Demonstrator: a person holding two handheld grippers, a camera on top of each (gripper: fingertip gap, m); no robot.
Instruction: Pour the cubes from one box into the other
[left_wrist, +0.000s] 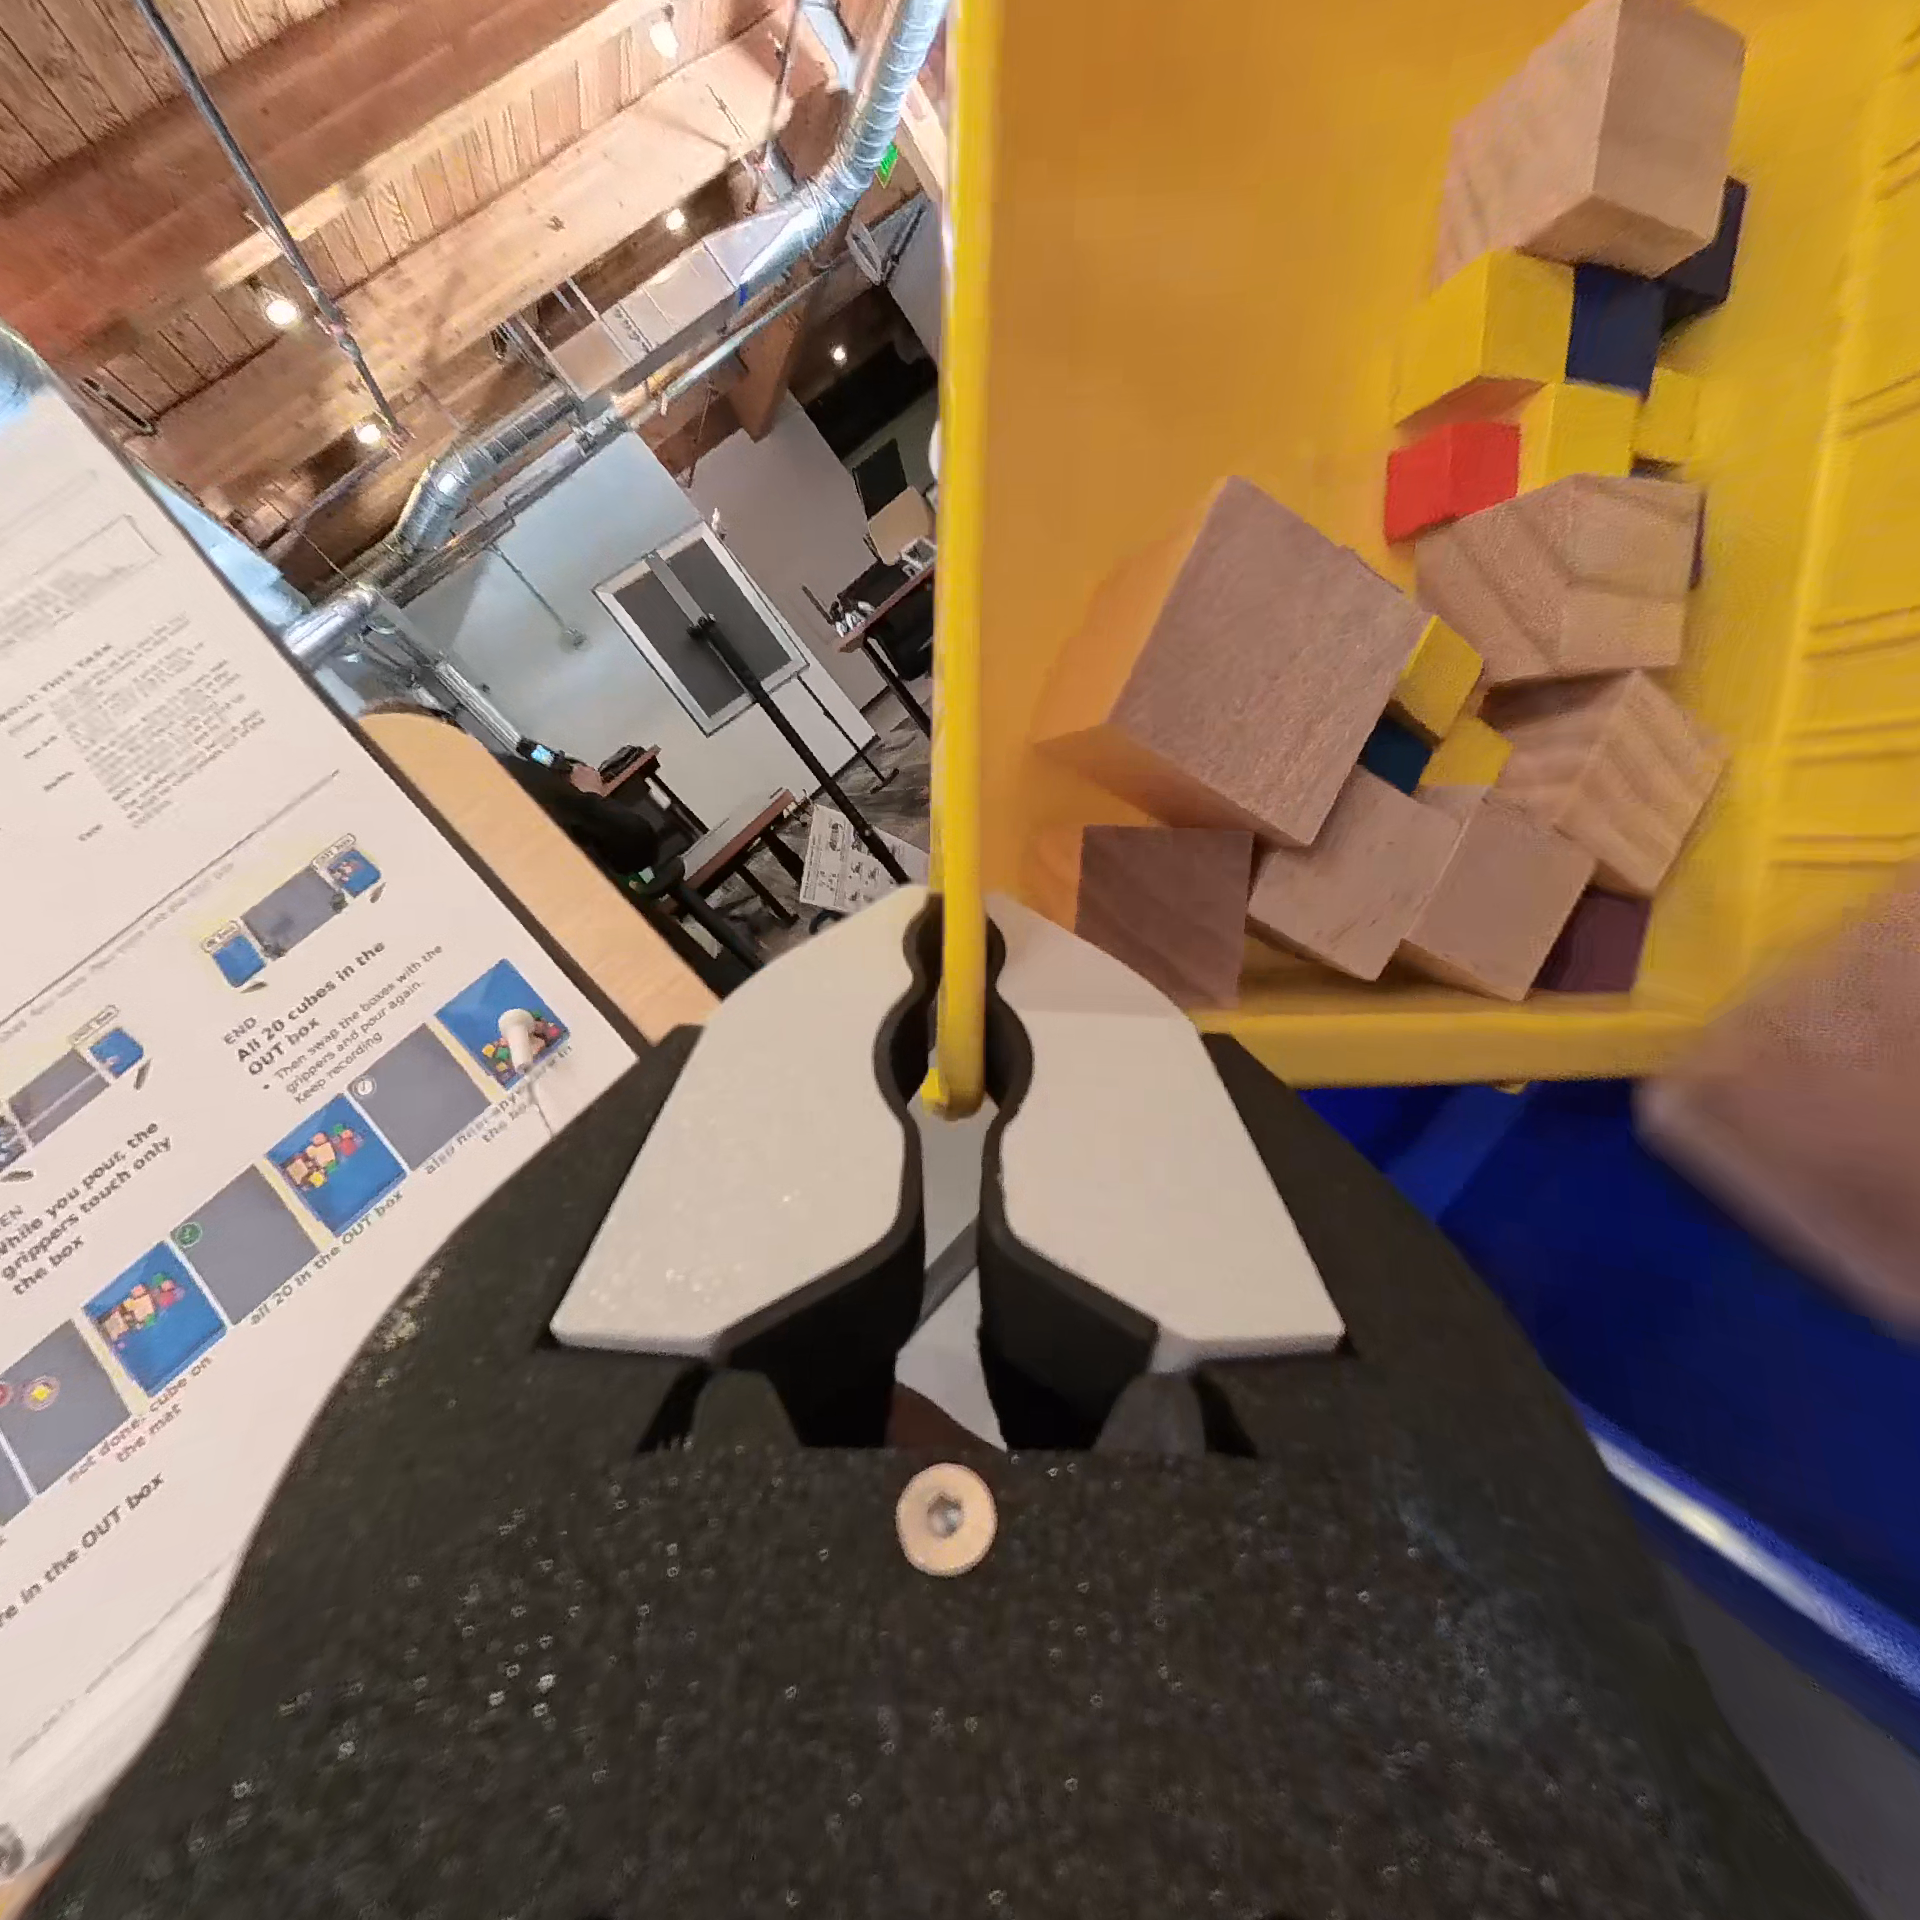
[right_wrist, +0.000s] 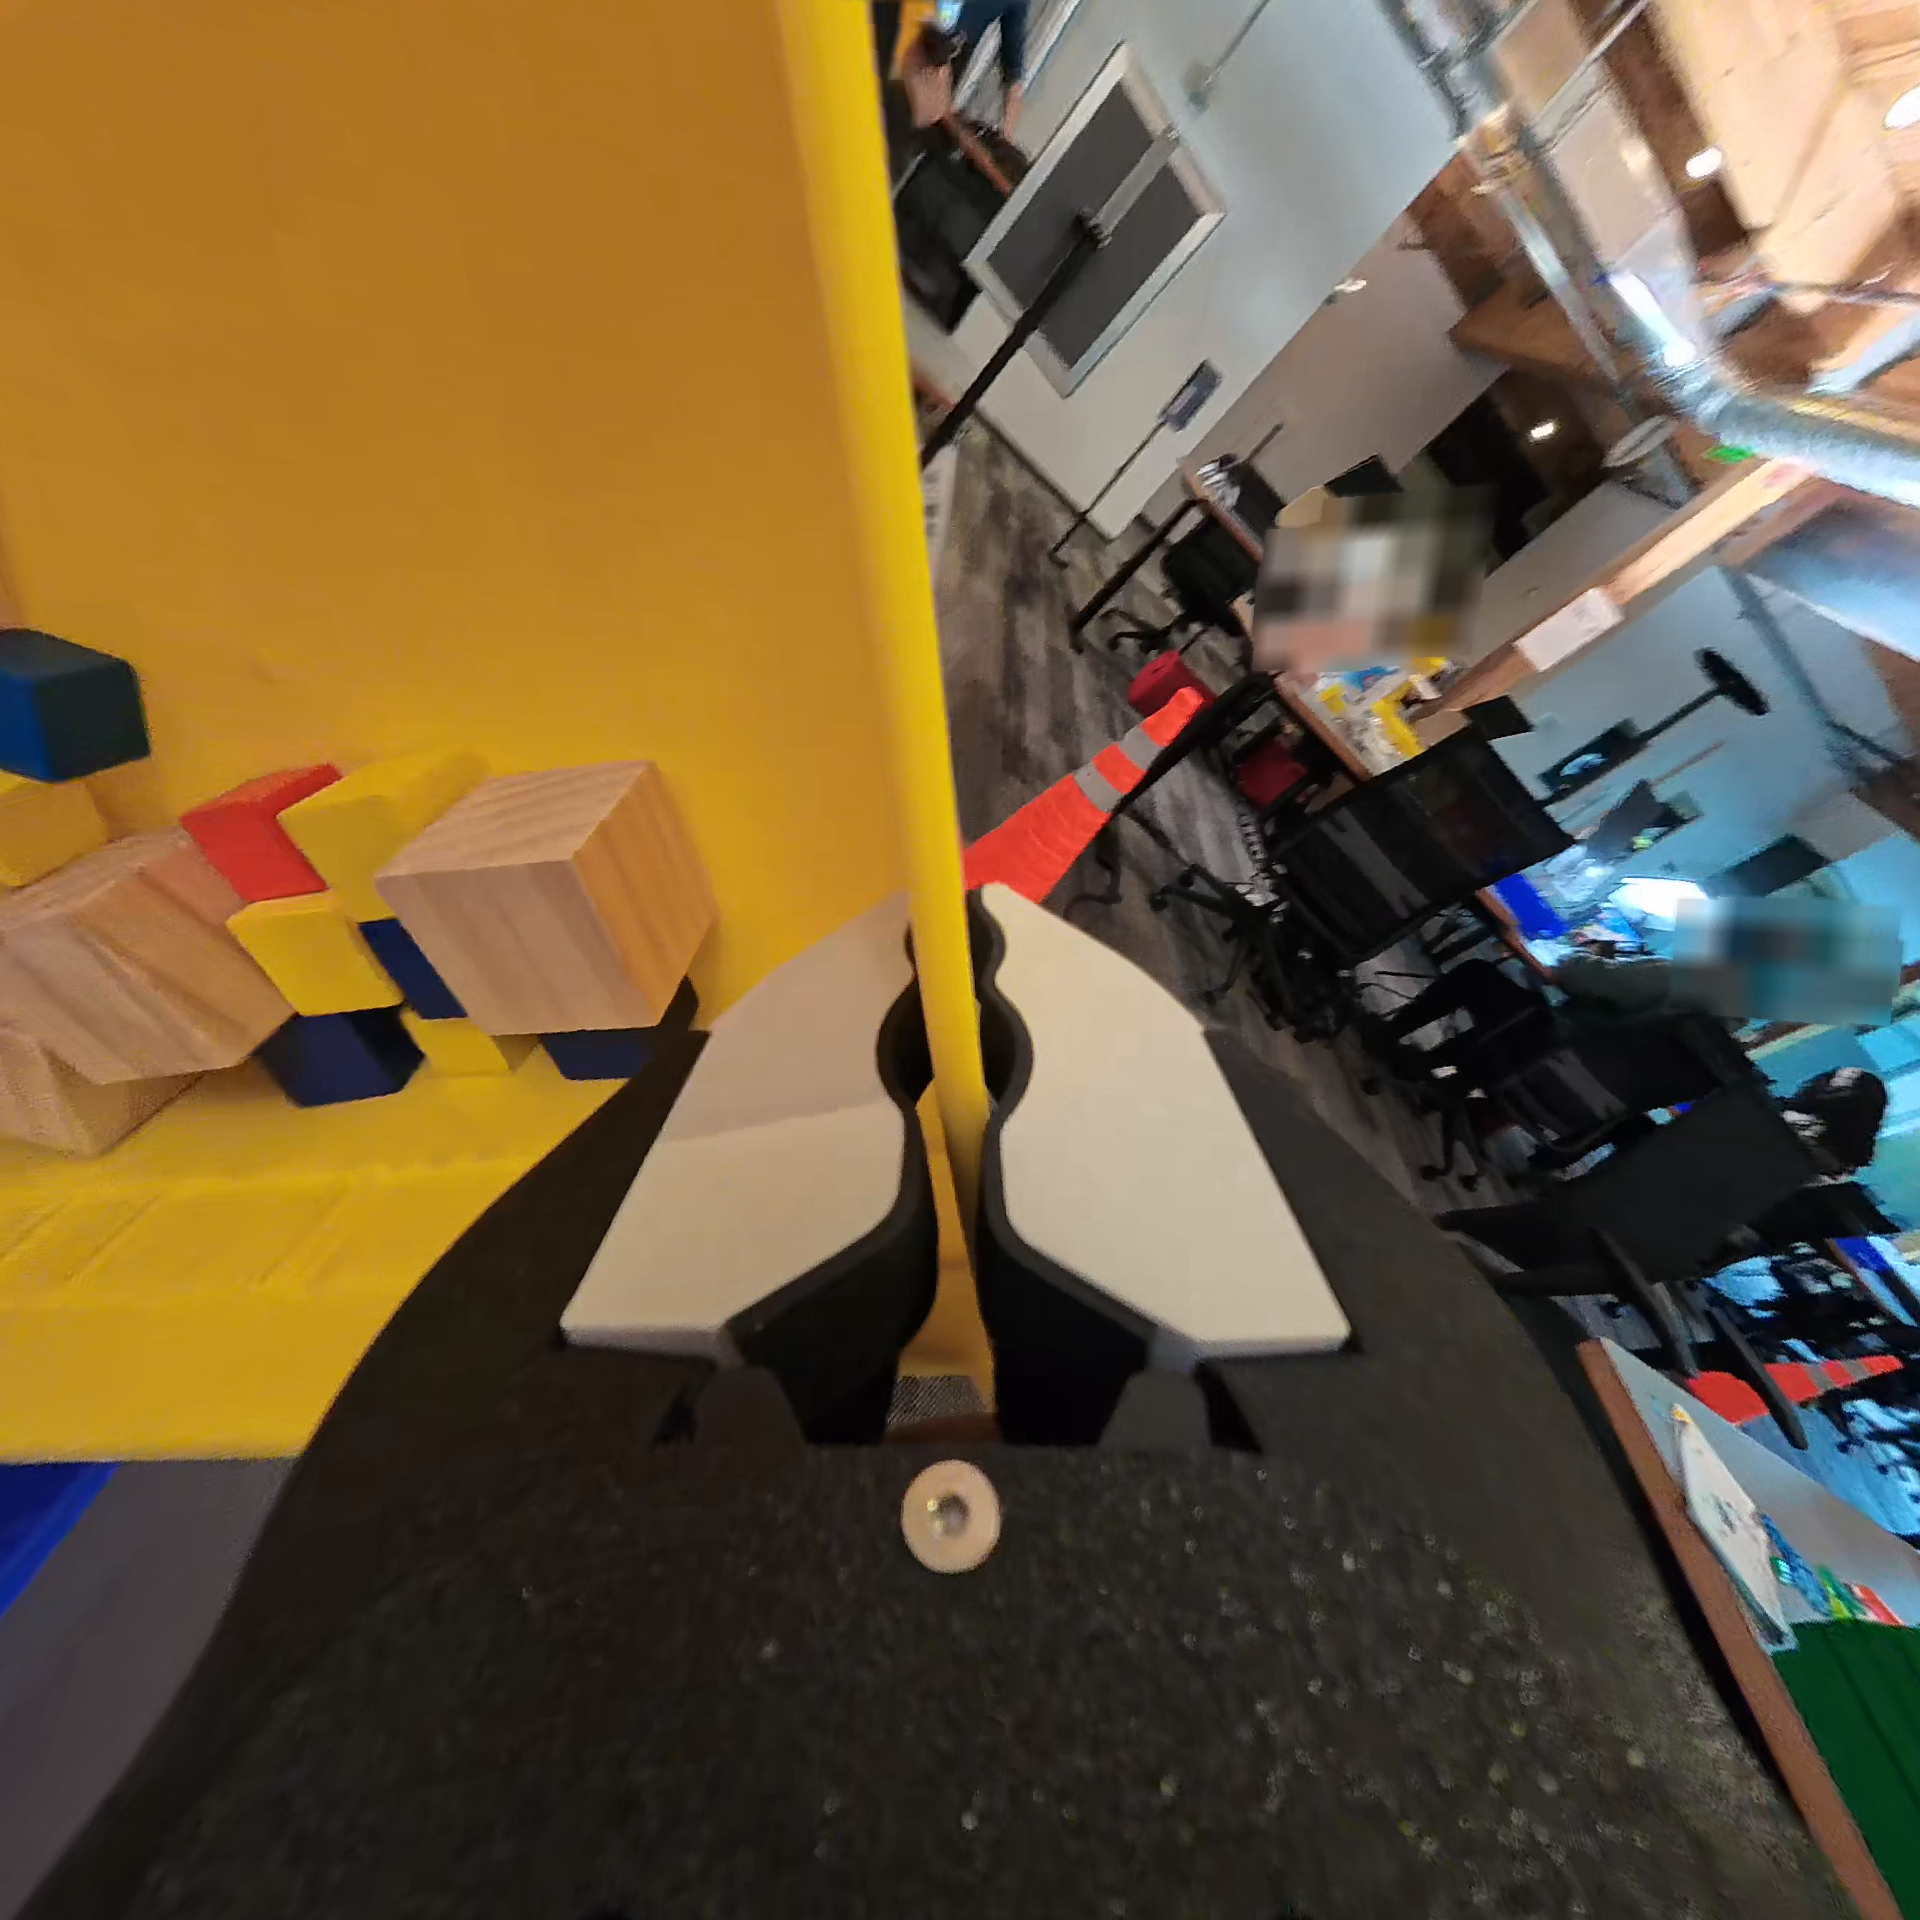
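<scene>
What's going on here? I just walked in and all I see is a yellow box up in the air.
A person is holding a yellow box with two hand-held grippers. The left gripper and the right gripper each have their jaws shut on one of its side walls. The box is tipped, and the cubes, plain wood and painted ones, have slid into a heap against its lower wall. A blue box sits just below. One blurred wooden cube seems already over the edge.

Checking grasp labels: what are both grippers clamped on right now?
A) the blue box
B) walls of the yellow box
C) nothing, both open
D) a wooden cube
B: the left gripper and the right gripper each pinch a thin wall of the yellow box, which holds the cubes.
</scene>
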